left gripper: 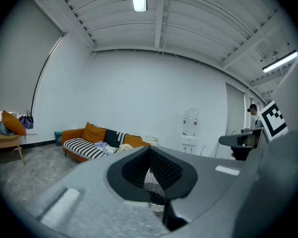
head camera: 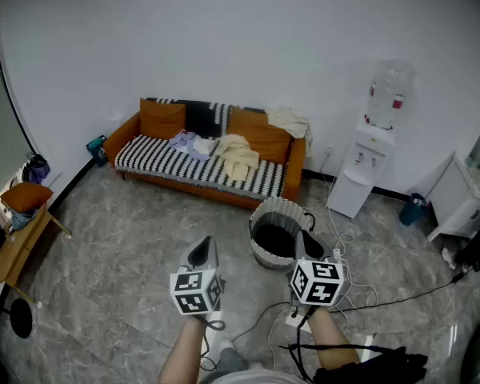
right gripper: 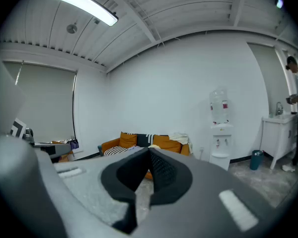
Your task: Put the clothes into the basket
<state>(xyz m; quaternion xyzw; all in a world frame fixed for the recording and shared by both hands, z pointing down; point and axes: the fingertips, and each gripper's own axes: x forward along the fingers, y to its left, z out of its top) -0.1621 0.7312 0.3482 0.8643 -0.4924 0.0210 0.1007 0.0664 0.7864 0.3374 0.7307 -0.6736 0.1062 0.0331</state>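
An orange sofa (head camera: 208, 157) with a striped cover stands against the far wall. On its seat lie a lavender and white pile of clothes (head camera: 190, 144) and a cream garment (head camera: 237, 155); a white cloth (head camera: 289, 121) hangs over its right arm. A striped basket (head camera: 278, 230) with a dark inside stands on the floor in front of the sofa's right end. My left gripper (head camera: 205, 245) is shut and empty, left of the basket. Just right of the basket's rim is my right gripper (head camera: 303, 239), jaws together and empty. The left gripper view shows the sofa (left gripper: 89, 144) far ahead.
A water dispenser (head camera: 375, 146) and a white cabinet (head camera: 462, 198) stand at the right wall, with a blue bin (head camera: 413, 210) between them. Cables (head camera: 360, 288) trail over the floor by my right arm. A wooden table (head camera: 14, 234) with things on it is at the left.
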